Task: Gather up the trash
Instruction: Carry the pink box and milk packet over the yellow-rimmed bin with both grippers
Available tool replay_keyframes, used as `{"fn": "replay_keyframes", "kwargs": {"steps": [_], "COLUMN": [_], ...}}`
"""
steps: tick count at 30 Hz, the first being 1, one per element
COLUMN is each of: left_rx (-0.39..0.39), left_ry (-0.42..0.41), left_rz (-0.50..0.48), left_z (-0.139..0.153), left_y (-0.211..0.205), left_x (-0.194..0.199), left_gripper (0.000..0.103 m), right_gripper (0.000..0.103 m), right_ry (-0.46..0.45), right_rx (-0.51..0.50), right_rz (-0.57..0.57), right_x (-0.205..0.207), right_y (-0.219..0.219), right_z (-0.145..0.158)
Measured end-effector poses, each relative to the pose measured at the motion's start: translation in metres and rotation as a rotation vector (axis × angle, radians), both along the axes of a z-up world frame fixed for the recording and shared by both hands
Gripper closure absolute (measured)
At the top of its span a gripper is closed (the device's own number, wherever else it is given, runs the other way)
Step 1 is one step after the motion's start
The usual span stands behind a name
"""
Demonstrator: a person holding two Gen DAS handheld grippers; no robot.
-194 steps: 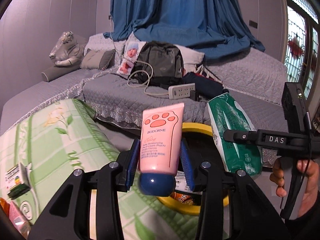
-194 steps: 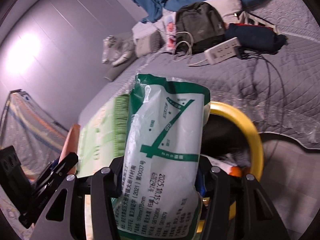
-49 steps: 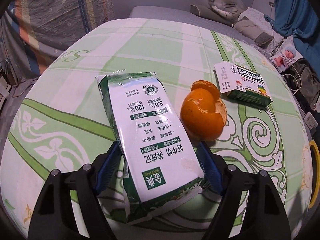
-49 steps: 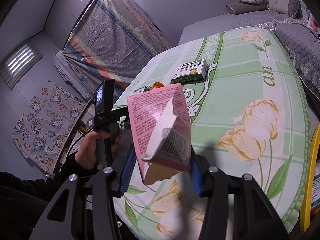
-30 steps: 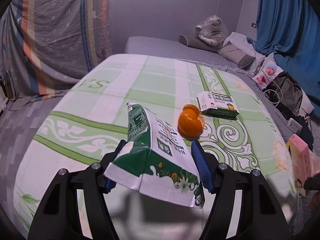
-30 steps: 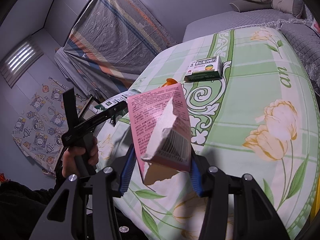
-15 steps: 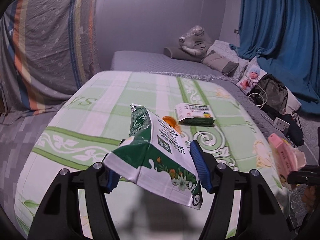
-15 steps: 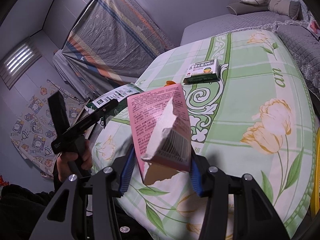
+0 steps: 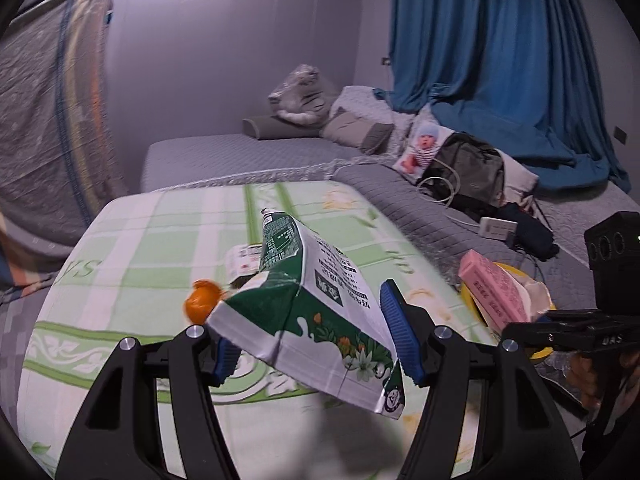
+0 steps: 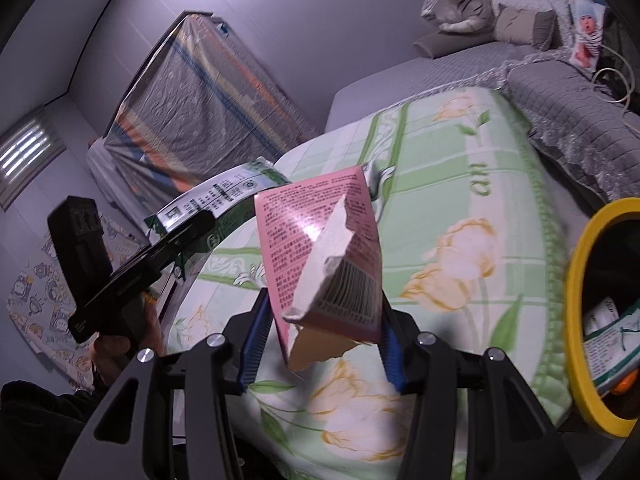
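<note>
My left gripper is shut on a green and white milk carton, flattened and lifted above the green flowered table. In the right wrist view that carton shows at the left, in the gripper a hand holds. My right gripper is shut on a torn pink box; the same pink box appears at the right of the left wrist view. A yellow-rimmed bin stands past the table's right edge with trash inside. An orange peel and a small box lie on the table.
A grey bed with pillows, a backpack and a power strip lies behind the table. Blue curtains hang at the back. A covered striped frame leans on the left wall.
Both grippers swung right with their loads, away from the table's middle. The bed and curtains came further into the left view, and the yellow bin entered the right view.
</note>
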State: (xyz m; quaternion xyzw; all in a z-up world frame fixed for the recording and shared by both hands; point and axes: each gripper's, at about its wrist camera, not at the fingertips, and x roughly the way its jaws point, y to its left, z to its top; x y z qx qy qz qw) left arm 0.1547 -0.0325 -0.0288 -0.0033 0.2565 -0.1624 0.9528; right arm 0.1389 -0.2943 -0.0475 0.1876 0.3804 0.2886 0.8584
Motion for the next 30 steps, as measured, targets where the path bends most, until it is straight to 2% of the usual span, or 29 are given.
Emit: {"fn": "replay_keyframes", "kwargs": {"steps": [11,15,20,25,26,27,30], "left_rx": [0.037,0.046,0.046,0.044,0.043,0.054,0.032], "left_ry": [-0.058,-0.066,-0.056,-0.026,-0.015,0.0,0.09], "left_rz": [-0.215,-0.293,-0.375,-0.473,-0.493,-0.512,-0.56], "left_z": [0.018,0.019,0.011,-0.011,-0.016,-0.021,-0.04], "left_y": [-0.093,-0.129,-0.176,-0.231,-0.242,-0.252,-0.282], "left_x": [0.003,0.009,0.021,0.042,0.045,0.049,0.064], "left_gripper": [0.043,0.043,0.043,0.043,0.059,0.068,0.068], "right_gripper": [0.057,0.057,0.057,0.057,0.057,0.056,0.054], "right_ry": [-0.06,-0.064,-0.04,0.008,0.02,0.03,0.055], "right_rx": [0.012,-0.035,-0.068,-0.103,-0.094,-0.091,-0.1], "right_rz": [-0.28,-0.403,-0.536,-0.659,-0.674,-0.69,-0.737], "right_x": [-0.019,-0.027,-0.034,-0.034,-0.034,-0.034,-0.033], "right_y": [-0.104,-0.14,-0.176,-0.208,-0.215,-0.221,-0.236], "right_z": [0.007,0.001,-0.013,-0.035,-0.04,-0.044,-0.055]}}
